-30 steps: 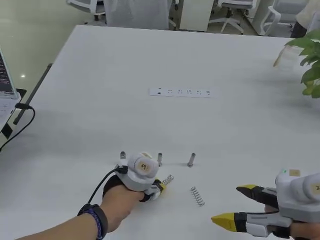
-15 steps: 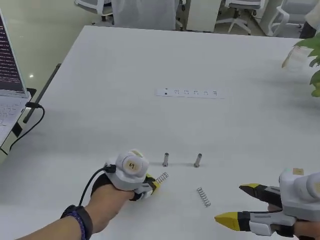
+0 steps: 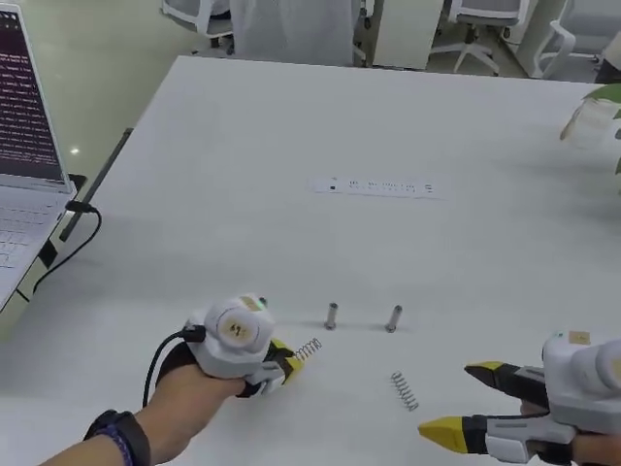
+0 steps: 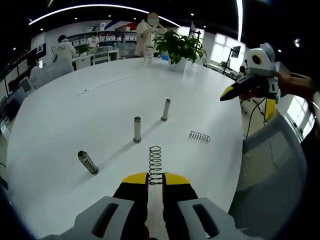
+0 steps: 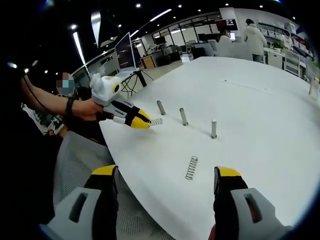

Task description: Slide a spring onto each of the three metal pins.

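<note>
Low in the head view, the left gripper sat at the bottom left of a white surface, its jaws closed on one end of a small spring that stuck out toward the right. Just above and to the right of it stood two bare metal pins, the nearer pin and the farther pin, upright and side by side. A loose spring lay flat below the farther pin. At the lower right, the right gripper hovered with its jaws spread wide and nothing between them.

Along the left gripper view, the held spring rose from the yellow jaw tips at bottom centre, pointing toward the nearer pin above it. At the lower left, a third pin was already wrapped in a spring. The loose spring lay to the right of centre.

From the right gripper view, the two jaws stood far apart at the bottom, and the loose spring lay on the surface just above the gap between them.

One pin seemed done, and the second spring looked to be in hand. Next, the left gripper would likely need to line the spring's open end up over the nearer pin and lower it straight down.
</note>
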{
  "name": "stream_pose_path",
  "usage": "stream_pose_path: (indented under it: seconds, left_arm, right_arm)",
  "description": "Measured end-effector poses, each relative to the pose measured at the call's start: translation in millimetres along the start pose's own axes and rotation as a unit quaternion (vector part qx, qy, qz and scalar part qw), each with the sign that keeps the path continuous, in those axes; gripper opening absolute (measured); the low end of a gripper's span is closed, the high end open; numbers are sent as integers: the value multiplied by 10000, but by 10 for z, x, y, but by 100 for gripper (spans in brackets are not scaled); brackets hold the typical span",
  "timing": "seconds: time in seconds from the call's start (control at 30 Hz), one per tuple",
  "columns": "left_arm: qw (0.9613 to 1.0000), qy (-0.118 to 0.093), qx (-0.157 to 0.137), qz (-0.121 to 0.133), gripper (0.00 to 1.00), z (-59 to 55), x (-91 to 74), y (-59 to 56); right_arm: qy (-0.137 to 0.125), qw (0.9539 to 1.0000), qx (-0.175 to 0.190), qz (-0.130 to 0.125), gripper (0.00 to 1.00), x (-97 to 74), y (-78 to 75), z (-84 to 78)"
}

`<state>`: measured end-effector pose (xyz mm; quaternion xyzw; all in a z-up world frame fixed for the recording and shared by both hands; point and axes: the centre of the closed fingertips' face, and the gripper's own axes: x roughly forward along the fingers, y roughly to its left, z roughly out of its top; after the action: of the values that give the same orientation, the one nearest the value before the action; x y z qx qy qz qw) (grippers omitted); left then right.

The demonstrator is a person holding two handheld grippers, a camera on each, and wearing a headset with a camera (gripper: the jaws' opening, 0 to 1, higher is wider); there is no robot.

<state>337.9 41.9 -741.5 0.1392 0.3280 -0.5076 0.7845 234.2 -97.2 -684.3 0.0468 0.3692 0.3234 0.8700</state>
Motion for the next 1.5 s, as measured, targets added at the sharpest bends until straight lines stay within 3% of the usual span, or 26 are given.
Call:
stream_pose_path:
  seconds: [0.33, 0.63, 1.5]
  left_arm:
    - [9998, -127, 112, -80, 2, 81, -122, -66]
    - [9990, -304, 274, -195, 2, 261, -189, -160]
    - [9946, -514, 687, -589, 2, 552, -212, -522]
  right_arm:
    - [29, 9999, -71, 90, 78, 60, 32, 26]
    - [34, 9998, -153, 147, 78, 88, 44, 77]
    - [13, 9978, -480, 454, 69, 227, 80, 297]
